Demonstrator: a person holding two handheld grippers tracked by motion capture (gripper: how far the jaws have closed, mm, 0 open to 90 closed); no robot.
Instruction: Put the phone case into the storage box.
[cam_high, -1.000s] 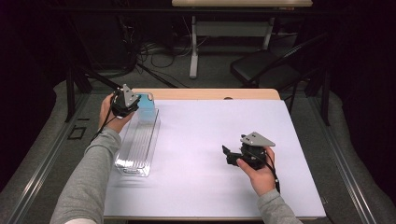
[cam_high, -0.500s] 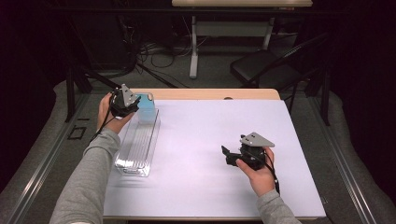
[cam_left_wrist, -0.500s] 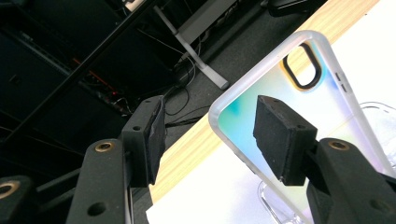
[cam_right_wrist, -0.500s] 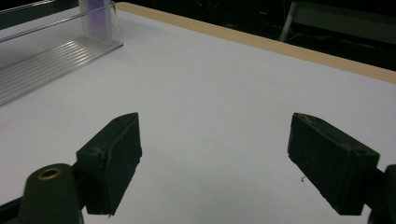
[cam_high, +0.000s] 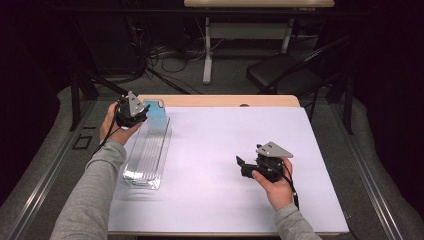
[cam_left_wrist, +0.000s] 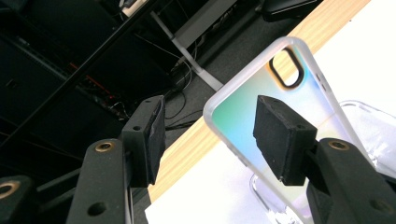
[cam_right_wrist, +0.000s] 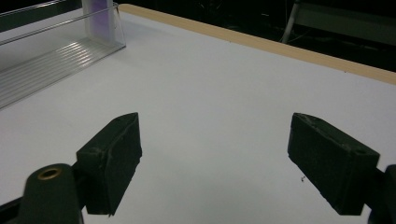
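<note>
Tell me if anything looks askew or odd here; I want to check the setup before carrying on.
Nothing damaged or spilled. The phone case stands on end in the far end of the clear tray, tilted in the left gripper view, where the left claw stands open by it. The right claw is open over bare table.

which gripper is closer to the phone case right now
Left. The left gripper is right at the phone case, which stands at the far end of the clear tray, its jaws just opened. The right gripper hangs open over bare table, well away.
</note>
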